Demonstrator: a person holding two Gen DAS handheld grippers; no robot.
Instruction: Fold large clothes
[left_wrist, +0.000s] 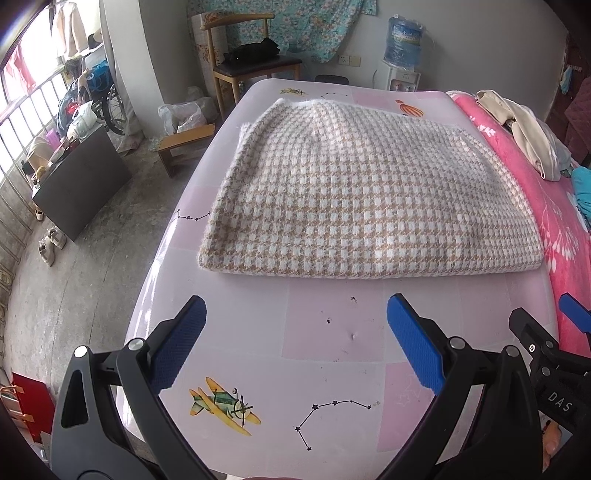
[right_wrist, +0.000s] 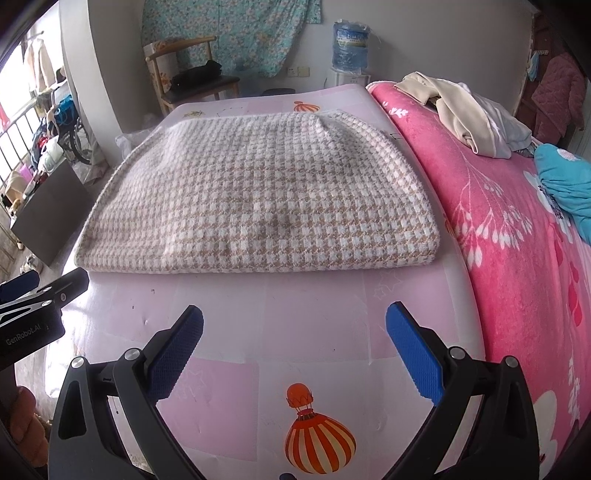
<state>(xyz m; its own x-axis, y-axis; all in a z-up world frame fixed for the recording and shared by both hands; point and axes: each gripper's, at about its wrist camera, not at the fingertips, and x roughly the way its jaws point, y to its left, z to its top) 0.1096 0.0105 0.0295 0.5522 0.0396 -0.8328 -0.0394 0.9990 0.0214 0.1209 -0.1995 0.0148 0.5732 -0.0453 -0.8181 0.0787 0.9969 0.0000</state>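
Left wrist view shows the left gripper (left_wrist: 295, 332) wide open and empty. The right gripper (right_wrist: 294, 341) is the same, both above the pink mat (left_wrist: 325, 332). The checked garment (left_wrist: 362, 199) lies folded on the mat, probably released already. Its near edge is free, with bare mat before it for approaching.

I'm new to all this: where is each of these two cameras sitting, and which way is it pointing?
Left wrist view: sits on the left gripper, looking forward between its open blue fingers over the pink mat at the folded checked garment; the right gripper's edge shows at right.
Right wrist view: sits on the right gripper, facing the same way; the left gripper shows at left, and a fingertip low at left.
Shared: garment, mat, pink bedspread, wooden chair, water jug.
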